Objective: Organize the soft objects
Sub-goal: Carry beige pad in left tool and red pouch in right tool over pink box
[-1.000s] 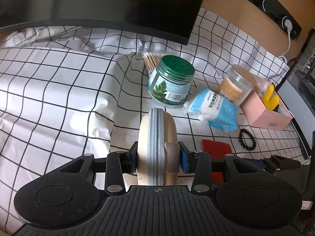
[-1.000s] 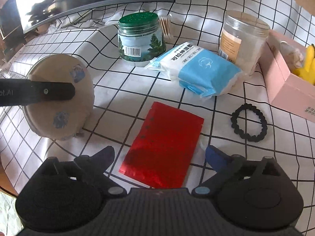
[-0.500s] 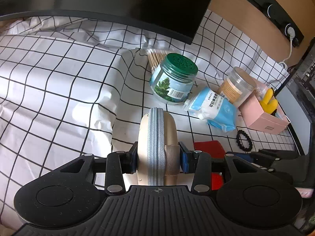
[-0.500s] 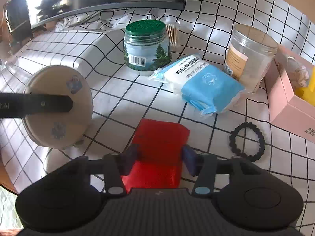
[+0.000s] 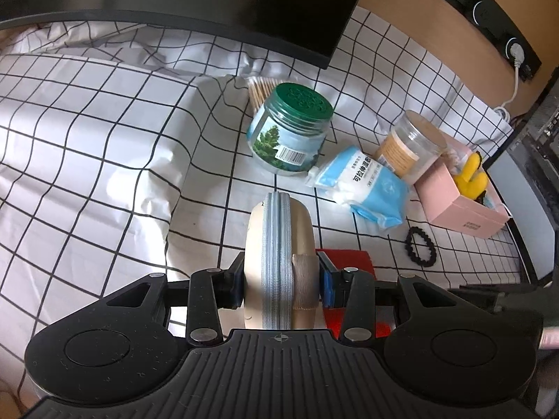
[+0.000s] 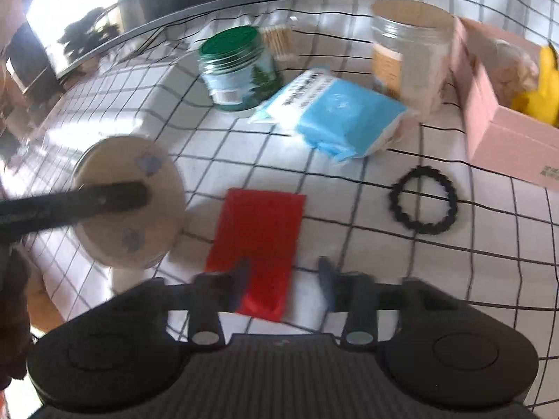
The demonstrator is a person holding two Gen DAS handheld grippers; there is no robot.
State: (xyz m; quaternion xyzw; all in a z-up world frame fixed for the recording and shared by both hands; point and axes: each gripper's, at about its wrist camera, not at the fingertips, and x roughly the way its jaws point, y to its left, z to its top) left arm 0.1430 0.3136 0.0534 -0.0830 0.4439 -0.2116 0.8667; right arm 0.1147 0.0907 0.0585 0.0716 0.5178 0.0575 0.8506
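Observation:
My left gripper (image 5: 281, 279) is shut on a round beige zip pouch (image 5: 277, 244), held on edge above the checked cloth; the pouch also shows in the right wrist view (image 6: 129, 202). My right gripper (image 6: 284, 279) is open over the near end of a flat red pouch (image 6: 258, 230), which lies on the cloth; its left finger overlaps the pouch. The red pouch shows behind the left gripper (image 5: 349, 258). A blue and white soft pack (image 6: 335, 115) lies further back. A pink box (image 6: 499, 129) holds a yellow soft toy (image 6: 541, 94).
A green-lidded jar (image 6: 237, 70), a clear jar with a tan label (image 6: 405, 52), a bundle of cotton swabs (image 6: 279, 38) and a black bead bracelet (image 6: 424, 200) sit on the cloth. A dark monitor (image 5: 209, 0) stands at the back.
My right gripper had narrowed around the red pouch half a second ago; now its fingers are wider apart and the view has swung and lifted. My left gripper has risen, still holding the beige pouch.

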